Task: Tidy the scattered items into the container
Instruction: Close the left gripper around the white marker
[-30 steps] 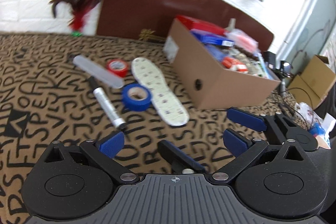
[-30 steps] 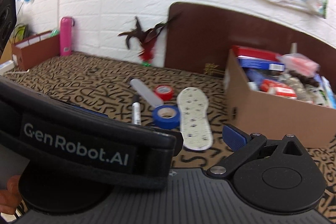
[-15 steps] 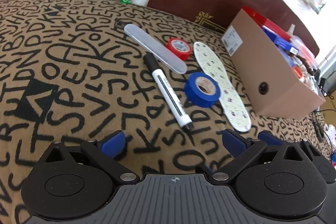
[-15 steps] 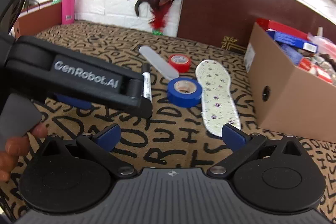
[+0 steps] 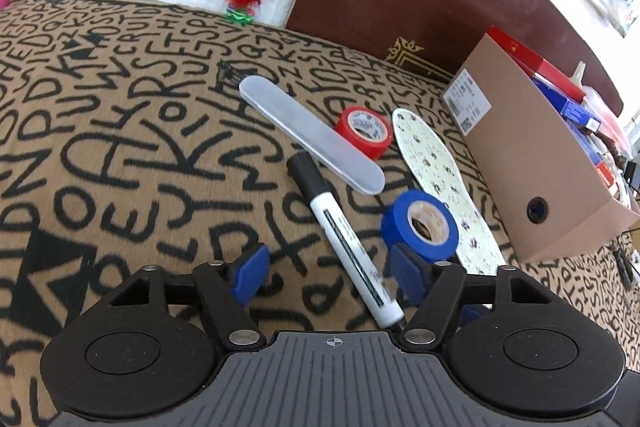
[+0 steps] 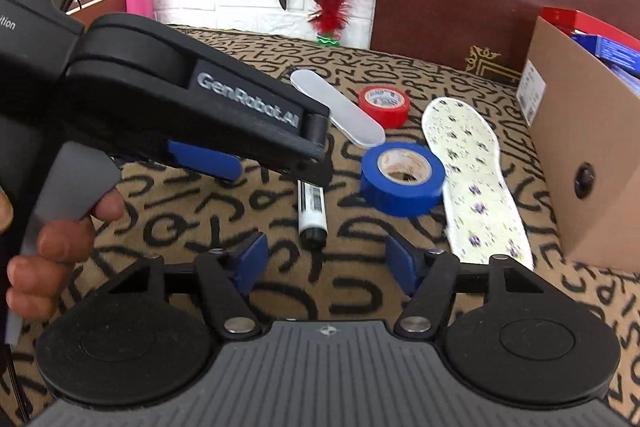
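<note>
Left gripper [image 5: 326, 273], jaws apart, straddles the marker [image 5: 344, 239] at lower centre; should close squarely mid-barrel, clear of blue tape [image 5: 420, 227].

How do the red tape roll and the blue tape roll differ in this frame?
The red tape roll lies farther back, beside the clear case; the blue tape roll lies nearer the grippers, against the insole. The blue roll looks larger, though it is nearer the camera. The red roll's core is printed white; the blue's is plain tan. Both lie flat, untouched.
</note>
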Motion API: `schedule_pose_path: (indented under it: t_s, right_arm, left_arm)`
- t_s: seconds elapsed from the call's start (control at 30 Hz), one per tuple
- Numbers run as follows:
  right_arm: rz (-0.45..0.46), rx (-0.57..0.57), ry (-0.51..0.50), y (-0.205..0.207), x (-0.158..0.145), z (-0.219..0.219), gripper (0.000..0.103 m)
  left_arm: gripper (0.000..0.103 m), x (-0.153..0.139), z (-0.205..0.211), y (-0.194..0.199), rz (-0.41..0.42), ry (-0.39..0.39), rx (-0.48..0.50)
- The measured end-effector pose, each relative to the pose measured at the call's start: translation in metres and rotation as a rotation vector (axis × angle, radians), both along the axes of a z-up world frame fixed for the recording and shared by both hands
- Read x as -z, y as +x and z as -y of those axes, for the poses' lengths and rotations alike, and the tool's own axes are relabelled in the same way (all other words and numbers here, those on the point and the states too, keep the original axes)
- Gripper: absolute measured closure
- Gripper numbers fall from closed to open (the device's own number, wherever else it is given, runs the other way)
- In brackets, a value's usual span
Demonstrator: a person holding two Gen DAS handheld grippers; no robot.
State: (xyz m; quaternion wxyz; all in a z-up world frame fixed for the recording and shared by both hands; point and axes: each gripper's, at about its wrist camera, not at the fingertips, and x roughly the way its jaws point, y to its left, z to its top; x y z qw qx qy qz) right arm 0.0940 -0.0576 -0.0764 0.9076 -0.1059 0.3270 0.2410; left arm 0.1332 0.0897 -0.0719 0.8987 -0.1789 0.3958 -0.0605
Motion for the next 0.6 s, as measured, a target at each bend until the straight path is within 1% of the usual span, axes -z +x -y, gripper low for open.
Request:
schedule_pose_path:
  t_s: [0.07, 0.1, 0.17, 0.27, 0.3, 0.37, 0.4, 0.43, 0.47, 0.53, 0.6]
  right_arm:
    - [-0.001, -0.013, 0.006, 0.005, 0.0, -0.004, 0.045]
    - [-0.001, -0.018, 0.009, 0.008, 0.0, -0.007, 0.047]
    - [-0.001, -0.024, 0.016, 0.013, 0.001, -0.011, 0.055]
    - [-0.003, -0.02, 0.029, 0.02, 0.002, -0.016, 0.056]
    - [-0.003, -0.019, 0.032, 0.022, 0.002, -0.017, 0.056]
    - [-0.006, -0.015, 0.044, 0.027, 0.003, -0.018, 0.058]
    - [-0.01, -0.011, 0.05, 0.029, 0.003, -0.018, 0.06]
    - [-0.012, -0.009, 0.052, 0.03, 0.003, -0.017, 0.066]
    - [-0.013, -0.008, 0.054, 0.029, 0.003, -0.017, 0.077]
    - [-0.036, -0.014, 0.075, 0.027, 0.002, -0.014, 0.084]
    - [-0.042, -0.021, 0.066, 0.022, 0.001, -0.013, 0.085]
  left_arm:
    - [0.032, 0.001, 0.0, 0.005, 0.006, 0.006, -0.002]
    - [0.034, 0.001, -0.001, 0.008, 0.008, 0.007, -0.002]
    - [0.036, 0.002, -0.001, 0.012, 0.013, 0.006, 0.0]
    - [0.04, 0.004, -0.002, 0.016, 0.018, -0.002, -0.002]
    - [0.045, 0.004, -0.002, 0.018, 0.017, 0.001, -0.003]
    - [0.067, 0.005, -0.003, 0.021, 0.009, 0.004, -0.006]
    - [0.08, 0.006, -0.005, 0.021, 0.004, -0.008, -0.004]
    - [0.082, 0.007, -0.007, 0.021, -0.001, -0.032, 0.002]
    - [0.082, 0.008, -0.008, 0.02, -0.008, -0.053, 0.003]
    - [0.083, 0.008, -0.007, 0.015, -0.018, -0.063, 0.012]
    - [0.083, 0.008, -0.003, 0.006, -0.027, -0.063, 0.028]
